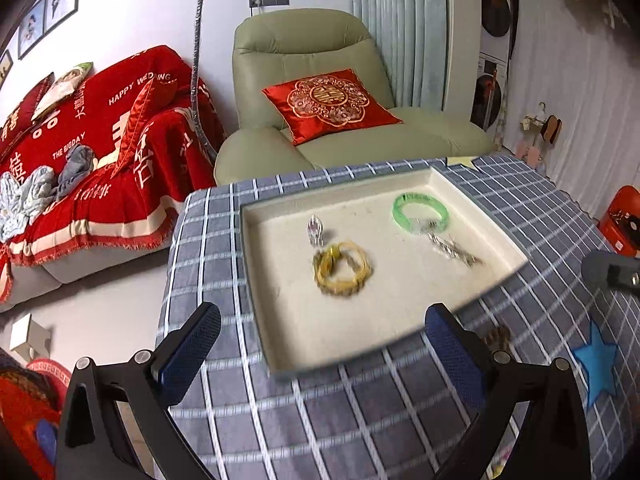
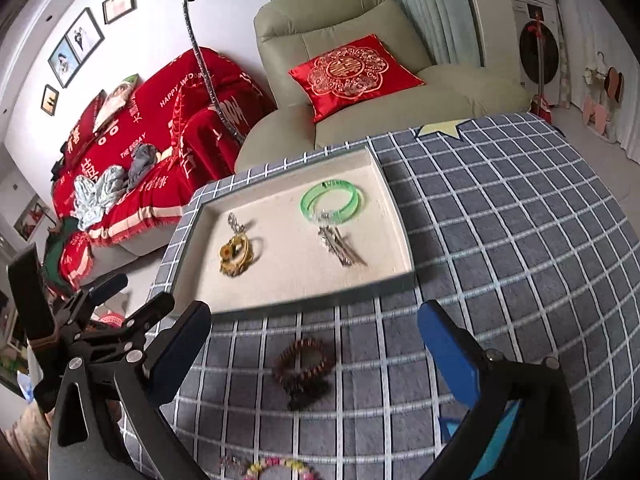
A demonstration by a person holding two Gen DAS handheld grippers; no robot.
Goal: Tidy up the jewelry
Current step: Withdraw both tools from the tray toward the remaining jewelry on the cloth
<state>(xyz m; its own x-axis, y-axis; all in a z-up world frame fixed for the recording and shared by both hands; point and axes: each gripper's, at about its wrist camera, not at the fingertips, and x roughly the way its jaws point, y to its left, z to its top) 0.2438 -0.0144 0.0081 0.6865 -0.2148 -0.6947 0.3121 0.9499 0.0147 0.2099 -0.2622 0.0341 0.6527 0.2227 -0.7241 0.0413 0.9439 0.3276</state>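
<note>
A cream tray lies on the checked table. In it are a green bangle, a yellow bead bracelet, a clear crystal piece and a silver clip. A brown bead bracelet lies on the cloth in front of the tray, between my right gripper's open fingers. My right gripper is open and empty above it. My left gripper is open and empty over the tray's near edge. A pastel bead bracelet lies at the near edge.
The table has a blue-grey checked cloth with star patches. Behind it stand a green armchair with a red cushion and a sofa under a red blanket. The left gripper shows in the right wrist view at the table's left edge.
</note>
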